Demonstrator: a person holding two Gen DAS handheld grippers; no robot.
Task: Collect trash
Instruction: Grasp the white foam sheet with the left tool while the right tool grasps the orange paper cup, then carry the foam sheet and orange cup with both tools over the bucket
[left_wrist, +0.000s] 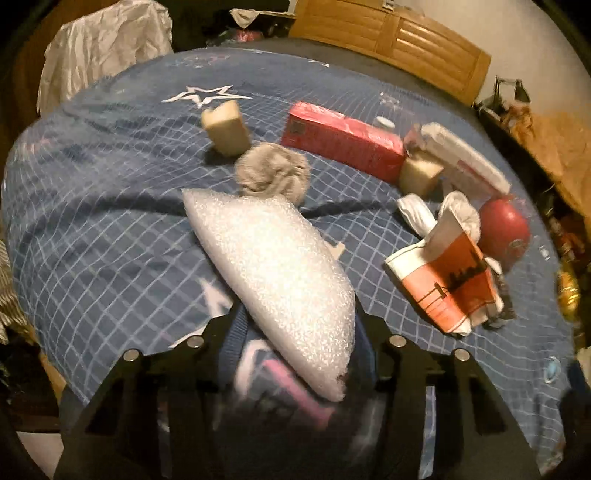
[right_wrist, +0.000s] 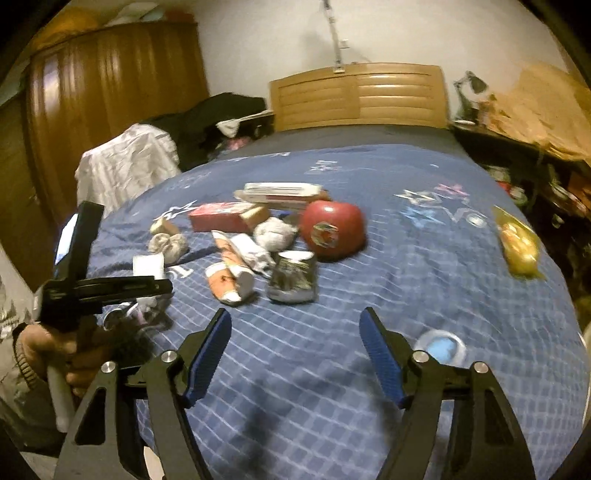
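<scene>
The left wrist camera is looking down closely over the blue bedspread (left_wrist: 92, 221) toward the headboard (left_wrist: 391, 40). The right wrist camera is facing the same headboard (right_wrist: 358, 96) from farther back; both are sharing the red box (left_wrist: 343, 144) (right_wrist: 218, 218).

— What lies under it all?
— A blue quilted bedspread (right_wrist: 369, 295) with a white grid and star prints covers the bed; a slatted light-wood headboard (right_wrist: 369, 96) stands at its far end against the pale wall.
— And to the sides?
— A tall dark-brown wooden wardrobe (right_wrist: 110, 92) on the left; a crumpled white cloth (right_wrist: 125, 162) draped beside the bed; a small dark desk lamp (right_wrist: 469, 92) on the right, next to crinkled brown paper (right_wrist: 535, 110) over cluttered shelves.
</scene>
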